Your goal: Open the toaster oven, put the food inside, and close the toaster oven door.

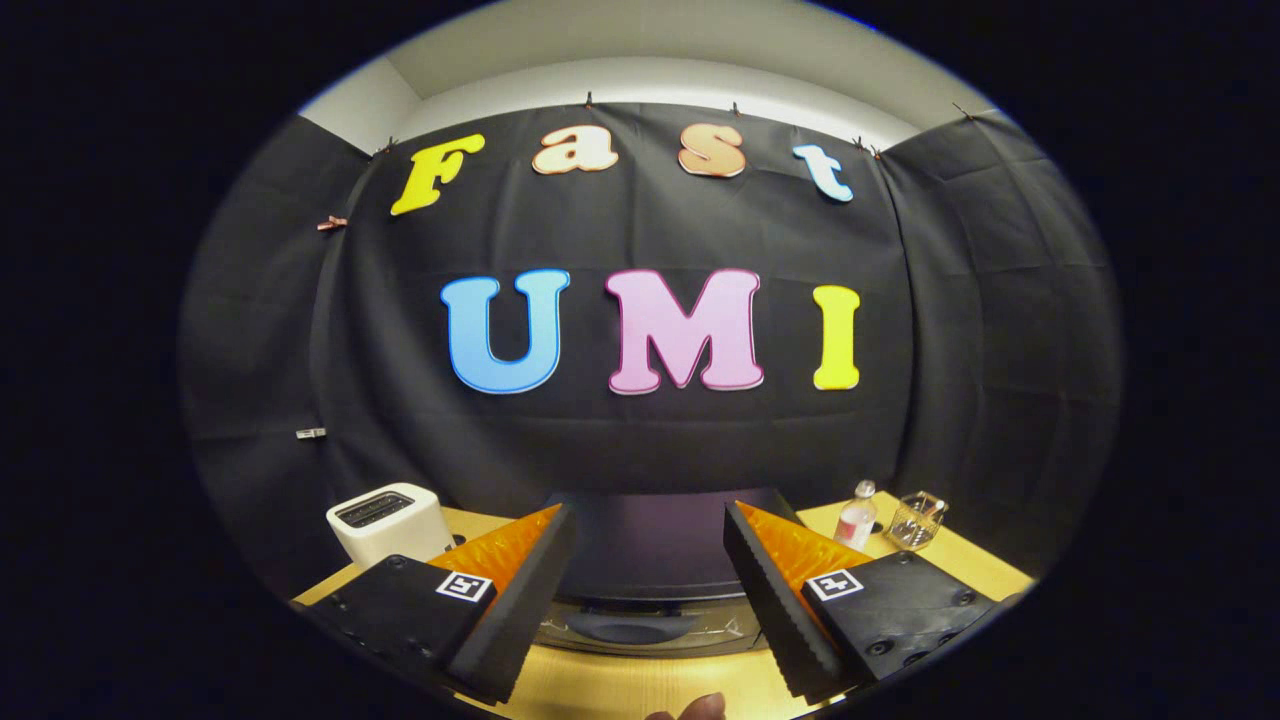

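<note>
Toaster oven (650, 545), between the gripper (650, 590) fingers, which stand spread with nothing held: top is dark, smooth and semi-gloss, looks like coated metal; door front below appears glass, reflective. Table (640, 685): light wood-look surface, smooth, low sheen. Toaster (388, 522): white casing, matt to satin, plastic-like. Bottle (856, 518): clear plastic, shiny. Glass jar (915, 520): transparent, glossy. Booth wall (640, 440): black cloth, matt, creased. Finger inner faces: ribbed, matt.
</note>
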### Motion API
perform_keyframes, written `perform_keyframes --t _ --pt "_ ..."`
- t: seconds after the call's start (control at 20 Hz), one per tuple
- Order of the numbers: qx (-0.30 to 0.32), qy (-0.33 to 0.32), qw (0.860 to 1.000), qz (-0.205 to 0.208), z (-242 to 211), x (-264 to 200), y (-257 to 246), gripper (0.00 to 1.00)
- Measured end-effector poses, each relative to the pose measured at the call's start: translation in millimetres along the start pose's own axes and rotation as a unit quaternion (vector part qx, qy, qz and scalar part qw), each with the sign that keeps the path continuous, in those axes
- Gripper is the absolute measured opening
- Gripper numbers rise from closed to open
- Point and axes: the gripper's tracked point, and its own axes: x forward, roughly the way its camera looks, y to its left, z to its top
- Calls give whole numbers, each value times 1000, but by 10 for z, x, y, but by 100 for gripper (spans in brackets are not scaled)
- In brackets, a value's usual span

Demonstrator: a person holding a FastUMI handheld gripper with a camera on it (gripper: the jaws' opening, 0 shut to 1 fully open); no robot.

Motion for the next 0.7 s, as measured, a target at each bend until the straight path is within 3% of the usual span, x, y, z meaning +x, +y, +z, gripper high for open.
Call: perform_keyframes --t 0.35,0.7 --pt "-19 83 996 -5 -746 321 138 98" --pt "-11 134 991 -21 -1084 401 92 100"
